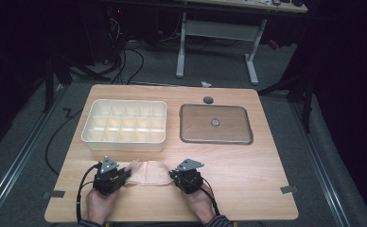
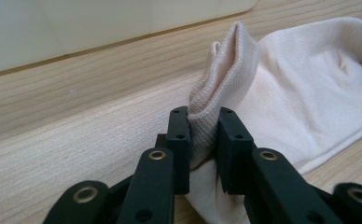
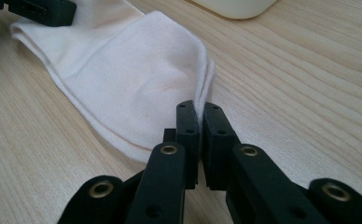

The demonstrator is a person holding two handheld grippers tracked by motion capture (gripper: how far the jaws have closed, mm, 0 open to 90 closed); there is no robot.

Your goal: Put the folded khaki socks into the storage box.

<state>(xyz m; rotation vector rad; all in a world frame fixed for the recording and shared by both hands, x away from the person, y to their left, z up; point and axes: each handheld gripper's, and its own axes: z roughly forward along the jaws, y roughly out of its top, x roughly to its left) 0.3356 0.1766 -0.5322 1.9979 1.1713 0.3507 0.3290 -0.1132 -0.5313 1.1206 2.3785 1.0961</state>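
Observation:
A pale pink sock (image 1: 147, 173) lies flat near the front edge of the wooden table (image 1: 248, 165), between my two grippers. My left gripper (image 1: 118, 177) is shut on the sock's ribbed cuff (image 2: 207, 126), which bunches upright between the jaws in the left gripper view. My right gripper (image 1: 176, 178) is shut on the thin toe edge of the sock (image 3: 137, 88), jaws nearly touching in the right gripper view (image 3: 201, 116). The left gripper's black jaw (image 3: 39, 10) shows at the sock's far end there.
A cream compartment box (image 1: 125, 125) stands at the back left of the table. At the back right lies a grey tray (image 1: 215, 124) with a small round object (image 1: 215, 122) in it. A dark disc (image 1: 208, 100) sits behind the tray. Bits of tape (image 1: 289, 189) mark the front corners.

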